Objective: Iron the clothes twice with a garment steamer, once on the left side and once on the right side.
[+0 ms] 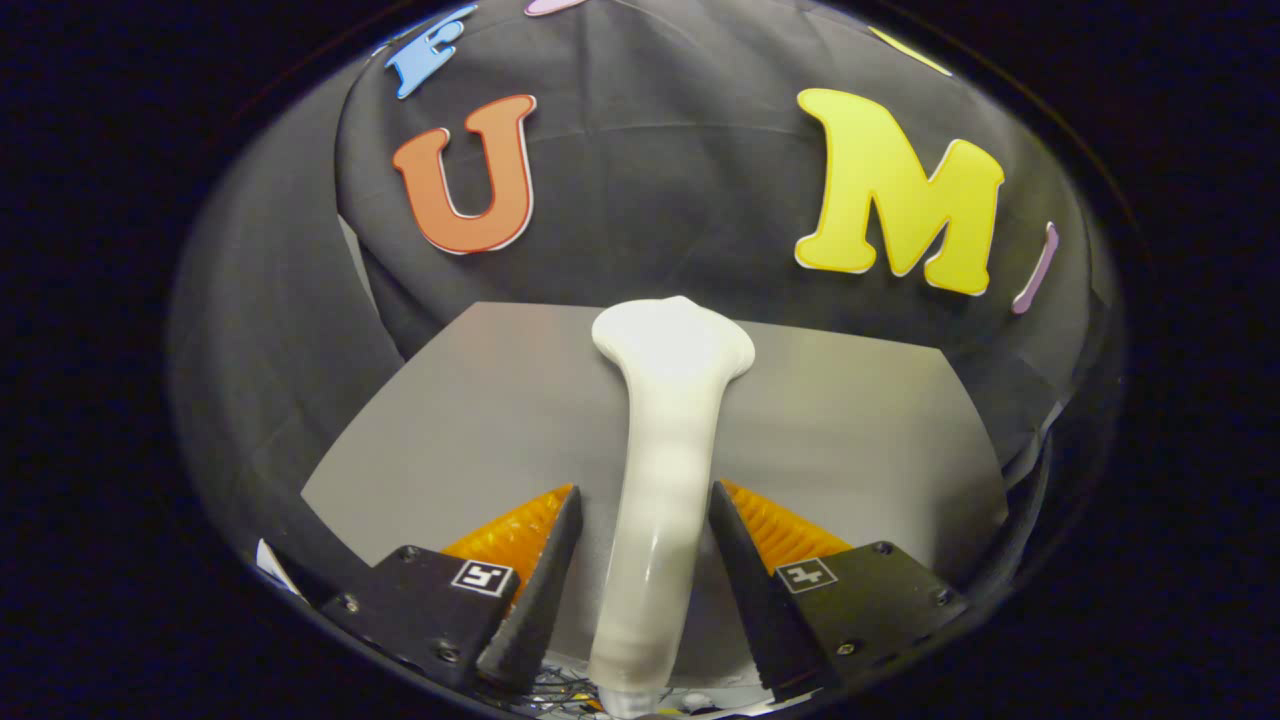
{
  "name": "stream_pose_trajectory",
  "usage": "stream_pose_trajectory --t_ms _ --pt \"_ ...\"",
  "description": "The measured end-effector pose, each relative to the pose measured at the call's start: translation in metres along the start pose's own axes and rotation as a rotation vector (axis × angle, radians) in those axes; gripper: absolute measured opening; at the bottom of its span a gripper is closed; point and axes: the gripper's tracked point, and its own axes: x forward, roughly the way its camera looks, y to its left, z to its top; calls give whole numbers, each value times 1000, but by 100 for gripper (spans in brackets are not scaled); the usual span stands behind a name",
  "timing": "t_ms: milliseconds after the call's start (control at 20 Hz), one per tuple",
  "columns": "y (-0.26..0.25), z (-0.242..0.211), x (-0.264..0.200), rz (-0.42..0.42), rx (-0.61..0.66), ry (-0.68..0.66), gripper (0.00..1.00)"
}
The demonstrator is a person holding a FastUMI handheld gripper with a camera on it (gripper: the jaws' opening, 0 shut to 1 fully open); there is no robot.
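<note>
A white garment steamer point(665, 440) runs forward between my two fingers, its slim handle in the gap and its wider head point(672, 338) beyond the fingertips. My gripper point(645, 488) is shut on the steamer's handle, with the right finger tight against it and the left close alongside. The steamer's head hangs over the far part of a grey flat surface point(470, 420), near the black cloth behind it.
The grey surface point(850, 430) spreads to both sides of the steamer and ends at the black cloth wall point(650, 200) at the back and left. Some cables and small bits point(560, 690) lie under the gripper.
</note>
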Motion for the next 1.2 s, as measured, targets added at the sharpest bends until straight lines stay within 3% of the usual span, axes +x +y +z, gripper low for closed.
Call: stream_pose_trajectory --t_ms 150,350,500,750,1200 --pt "-7 1 5 -47 23 -4 58" --pt "1 3 2 20 53 -14 37" --pt "0 5 -7 37 31 -54 35" --pt "-2 3 -66 73 22 -178 33" --pt "-10 -27 -221 180 47 -381 33"
